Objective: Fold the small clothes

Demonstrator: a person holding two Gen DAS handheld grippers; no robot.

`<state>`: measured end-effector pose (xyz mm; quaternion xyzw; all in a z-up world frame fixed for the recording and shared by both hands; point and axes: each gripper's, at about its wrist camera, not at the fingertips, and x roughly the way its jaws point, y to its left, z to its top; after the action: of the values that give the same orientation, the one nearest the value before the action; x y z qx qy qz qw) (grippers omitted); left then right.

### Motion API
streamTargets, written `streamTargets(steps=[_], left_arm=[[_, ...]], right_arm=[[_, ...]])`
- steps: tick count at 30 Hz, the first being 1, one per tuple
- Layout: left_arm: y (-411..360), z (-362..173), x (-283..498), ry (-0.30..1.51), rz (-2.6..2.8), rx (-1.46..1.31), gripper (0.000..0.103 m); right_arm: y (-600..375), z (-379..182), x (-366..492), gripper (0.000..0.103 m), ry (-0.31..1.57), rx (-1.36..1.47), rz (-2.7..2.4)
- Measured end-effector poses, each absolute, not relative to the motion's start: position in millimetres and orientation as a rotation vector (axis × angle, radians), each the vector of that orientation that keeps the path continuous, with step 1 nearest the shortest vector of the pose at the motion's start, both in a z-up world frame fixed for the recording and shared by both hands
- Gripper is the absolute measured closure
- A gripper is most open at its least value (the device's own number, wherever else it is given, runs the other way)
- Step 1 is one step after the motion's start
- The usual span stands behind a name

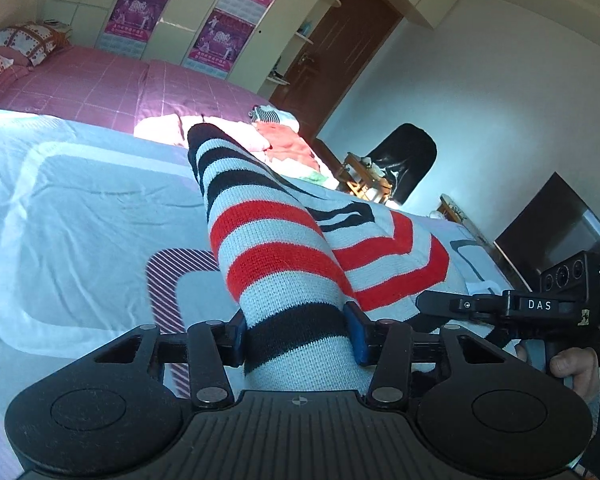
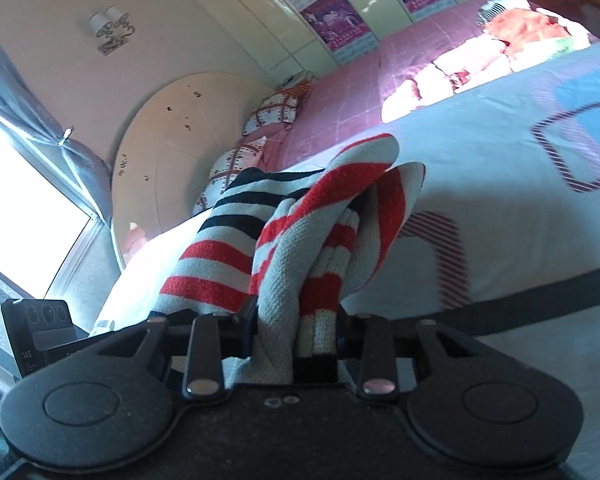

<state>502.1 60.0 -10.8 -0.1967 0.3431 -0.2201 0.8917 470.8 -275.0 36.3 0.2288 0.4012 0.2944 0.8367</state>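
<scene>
A: What is each claw holding?

B: The left claw (image 1: 300, 334) is clamped on a bunched edge of a knitted garment striped in red, black and pale grey (image 1: 276, 248). The right claw (image 2: 296, 332) pinches another gathered part of the same garment (image 2: 300, 240).

A: Where is the garment?

B: Raised between both claws above a bed with a pale blue cover (image 1: 80, 200). Its far end appears to trail toward the cover. A heap of other clothes (image 1: 288, 144) lies farther back.

A: Which step is this?

B: Likely the lift before laying it flat. Next, both claws probably need to spread the knit apart and lower it smoothly.
</scene>
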Motion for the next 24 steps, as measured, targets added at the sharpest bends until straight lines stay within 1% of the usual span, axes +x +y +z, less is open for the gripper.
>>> streamTargets(steps=[6, 12, 17, 21, 23, 24], left_arm=[[139, 1, 474, 0.684, -0.373, -0.415, 0.056], [214, -9, 436, 0.690, -0.273, -0.439, 0.056], [255, -34, 409, 0.712, -0.175, -0.487, 0.056], [273, -66, 397, 0.757, -0.127, -0.537, 0.055], [278, -85, 392, 0.752, -0.116, -0.604, 0.049], [281, -89, 389, 0.743, -0.114, -0.637, 0.045]], right_arm=[[-205, 40, 477, 0.069, 0.850, 0.456, 0.710], [-130, 28, 477, 0.069, 0.894, 0.424, 0.812], [-75, 10, 477, 0.070, 0.959, 0.417, 0.876], [-53, -16, 477, 0.069, 1.049, 0.415, 0.876], [-55, -34, 478, 0.067, 1.097, 0.418, 0.810], [-63, -42, 478, 0.069, 1.105, 0.488, 0.812]])
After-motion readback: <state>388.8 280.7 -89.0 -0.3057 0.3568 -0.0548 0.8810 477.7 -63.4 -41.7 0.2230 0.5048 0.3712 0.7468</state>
